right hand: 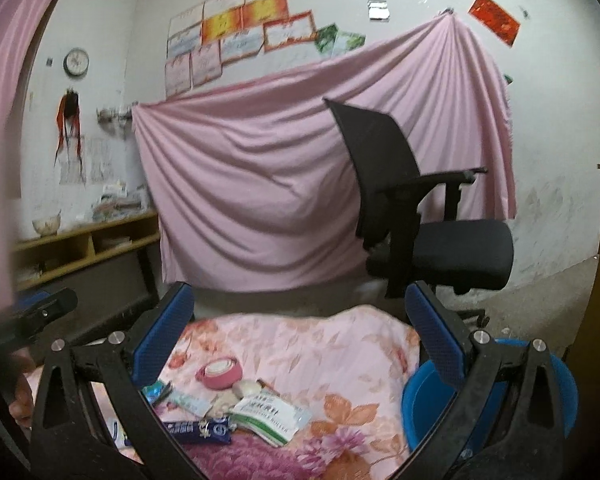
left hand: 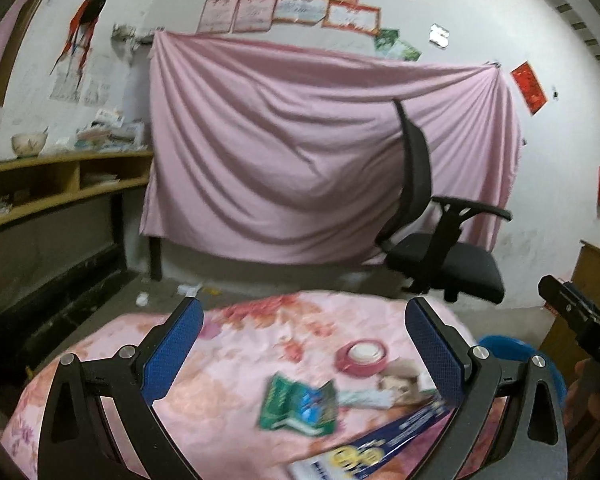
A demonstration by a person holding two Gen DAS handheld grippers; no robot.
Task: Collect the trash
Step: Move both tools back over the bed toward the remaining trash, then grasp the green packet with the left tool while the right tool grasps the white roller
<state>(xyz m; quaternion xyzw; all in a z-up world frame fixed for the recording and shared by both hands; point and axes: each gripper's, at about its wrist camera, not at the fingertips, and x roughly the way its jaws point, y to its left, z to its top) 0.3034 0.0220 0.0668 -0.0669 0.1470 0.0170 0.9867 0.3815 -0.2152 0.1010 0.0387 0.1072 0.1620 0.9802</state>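
Hovering with jaws spread wide and empty, the left tool (left hand: 304, 332) faces a thin green foil wrapper (left hand: 298, 406) lying just below on the floral worktop (left hand: 220, 360); light, crinkly, slippery, it seems best pinched at an edge.

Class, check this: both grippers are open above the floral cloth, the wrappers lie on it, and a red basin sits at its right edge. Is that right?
One error: the basin is blue, not red, as the right wrist view shows. The rest holds: the left gripper and right gripper are open above the cloth, and the wrappers lie on it.
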